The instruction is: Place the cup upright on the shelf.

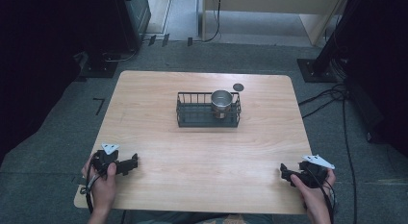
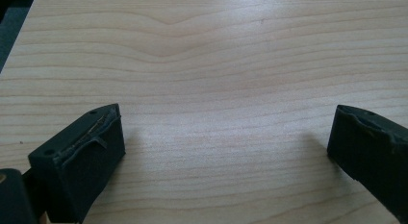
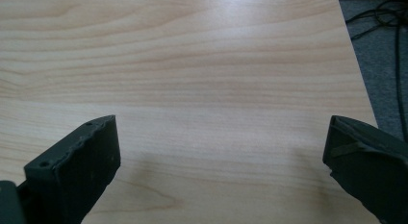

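A black wire basket point(image 1: 208, 110) stands on the far middle of the wooden table point(image 1: 202, 152). A shiny metal cup point(image 1: 221, 103) sits upright in the basket's right end. A small dark round disc point(image 1: 238, 87) lies on the table just behind the basket's right corner. My left gripper point(image 1: 132, 162) rests near the front left of the table, held by a hand, its jaws wide apart over bare wood point(image 2: 226, 123). My right gripper point(image 1: 286, 172) rests near the front right edge, also open with nothing between its jaws point(image 3: 221, 137).
Grey carpet surrounds the table. Cables point(image 1: 332, 96) trail on the floor to the right, near a dark stand base point(image 1: 315, 70). Dark equipment point(image 1: 120, 31) stands at the back left. In the right gripper view the table's right edge point(image 3: 356, 65) runs close by.
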`<state>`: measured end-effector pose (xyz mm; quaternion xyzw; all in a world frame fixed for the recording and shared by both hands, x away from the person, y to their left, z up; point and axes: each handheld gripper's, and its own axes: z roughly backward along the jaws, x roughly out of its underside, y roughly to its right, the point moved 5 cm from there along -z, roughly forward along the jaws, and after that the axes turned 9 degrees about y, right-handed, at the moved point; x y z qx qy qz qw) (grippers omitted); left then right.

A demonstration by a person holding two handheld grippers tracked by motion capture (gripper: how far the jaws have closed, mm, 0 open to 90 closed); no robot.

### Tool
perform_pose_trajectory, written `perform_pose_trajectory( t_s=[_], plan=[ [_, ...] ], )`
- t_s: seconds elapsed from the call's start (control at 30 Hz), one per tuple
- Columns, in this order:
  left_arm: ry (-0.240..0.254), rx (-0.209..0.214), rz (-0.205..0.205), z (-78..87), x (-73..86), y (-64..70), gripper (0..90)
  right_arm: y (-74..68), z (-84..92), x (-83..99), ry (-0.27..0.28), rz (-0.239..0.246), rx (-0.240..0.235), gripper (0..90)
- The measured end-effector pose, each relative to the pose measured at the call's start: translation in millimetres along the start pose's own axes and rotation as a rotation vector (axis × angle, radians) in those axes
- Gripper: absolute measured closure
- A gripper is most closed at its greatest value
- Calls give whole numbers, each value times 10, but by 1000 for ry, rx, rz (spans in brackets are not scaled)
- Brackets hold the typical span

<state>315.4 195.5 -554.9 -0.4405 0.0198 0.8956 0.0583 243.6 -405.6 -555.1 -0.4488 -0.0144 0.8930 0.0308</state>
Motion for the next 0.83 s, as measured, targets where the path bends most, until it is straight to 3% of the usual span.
perform_pose_trajectory(
  t_s=[0.1, 0.27, 0.83],
  plan=[
    [0, 0, 1, 0, 0, 1, 0, 4, -24, 65, -17, 23, 21, 0],
    [1, 0, 1, 0, 0, 1, 0, 7, -16, 93, 19, 18, 17, 0],
    [1, 0, 1, 0, 0, 1, 0, 4, -16, 93, 19, 10, 29, 0]
  ],
)
